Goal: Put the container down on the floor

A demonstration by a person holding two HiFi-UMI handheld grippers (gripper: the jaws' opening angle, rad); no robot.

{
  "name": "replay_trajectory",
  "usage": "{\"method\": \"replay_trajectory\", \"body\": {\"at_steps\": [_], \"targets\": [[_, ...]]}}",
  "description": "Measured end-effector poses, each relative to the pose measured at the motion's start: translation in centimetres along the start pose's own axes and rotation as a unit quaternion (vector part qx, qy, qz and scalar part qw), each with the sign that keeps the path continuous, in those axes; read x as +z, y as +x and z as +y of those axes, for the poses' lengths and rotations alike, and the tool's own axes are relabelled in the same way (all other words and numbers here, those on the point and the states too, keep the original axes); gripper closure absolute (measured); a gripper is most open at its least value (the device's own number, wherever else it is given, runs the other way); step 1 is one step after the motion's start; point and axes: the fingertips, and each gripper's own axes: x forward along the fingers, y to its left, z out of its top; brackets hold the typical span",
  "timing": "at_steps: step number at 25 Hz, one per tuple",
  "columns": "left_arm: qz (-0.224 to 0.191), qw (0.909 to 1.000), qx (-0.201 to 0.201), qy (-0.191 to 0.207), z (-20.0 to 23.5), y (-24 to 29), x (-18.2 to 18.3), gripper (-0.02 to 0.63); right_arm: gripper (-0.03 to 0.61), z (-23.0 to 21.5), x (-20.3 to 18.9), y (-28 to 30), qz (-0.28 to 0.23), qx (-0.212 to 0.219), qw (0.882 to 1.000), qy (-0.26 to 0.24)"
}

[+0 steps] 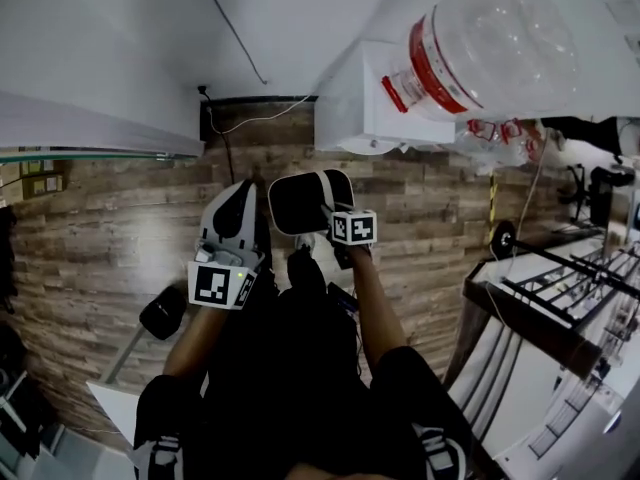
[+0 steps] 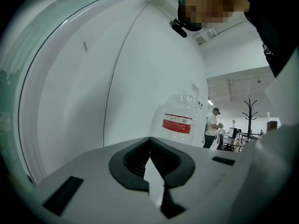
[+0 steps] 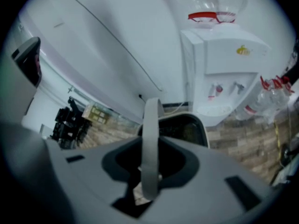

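The container [image 1: 298, 202] is a small black bin with a white rim. It hangs above the wood-plank floor [image 1: 110, 238], in front of the person's body. My right gripper [image 1: 335, 206] is shut on its pale band handle [image 3: 150, 143], which runs up between the jaws. Beyond the handle the bin's dark opening [image 3: 187, 130] shows. Just to its left my left gripper [image 1: 236, 200] is apart from the bin. Its jaws are shut and hold nothing, and they point at a white wall.
A white water dispenser [image 1: 365, 103] with a big clear bottle [image 1: 490, 48] stands against the wall ahead on the right. More bottles [image 1: 500, 133] lie beside it. There is a metal rack [image 1: 560, 288] at the right and a black object [image 1: 164, 313] low on the left. A person [image 2: 212, 127] stands far off.
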Motion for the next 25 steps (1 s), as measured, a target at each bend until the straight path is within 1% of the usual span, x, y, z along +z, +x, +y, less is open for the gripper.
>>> {"method": "replay_trajectory", "body": {"at_steps": [5, 8, 12, 17, 21, 25], "targets": [[0.002, 0.9999, -0.010, -0.008, 2.7, 1.5, -1.6, 0.586, 0.463, 0.6, 1.7, 3.6, -0.010, -0.007, 1.000, -0.006], [0.013, 0.9998, -0.015, -0.007, 4.3, 2.8, -2.9, 0.584, 0.465, 0.5, 2.8, 5.9, -0.014, -0.011, 1.000, -0.007], [0.023, 0.9996, -0.016, -0.009, 6.1, 4.4, -4.1, 0.584, 0.465, -0.2, 4.1, 8.6, -0.017, -0.014, 1.000, 0.006], [0.039, 0.9989, -0.021, -0.014, 8.6, 8.1, -6.0, 0.585, 0.463, -1.4, 6.5, 12.8, -0.018, -0.012, 0.999, 0.028], [0.050, 0.9980, -0.035, -0.015, 9.8, 10.1, -8.4, 0.584, 0.463, -2.5, 8.0, 16.3, -0.023, -0.015, 0.999, 0.029], [0.051, 0.9978, -0.036, -0.020, 11.0, 11.1, -9.8, 0.584, 0.463, -2.9, 9.2, 19.0, -0.029, -0.015, 0.999, 0.033]]}}
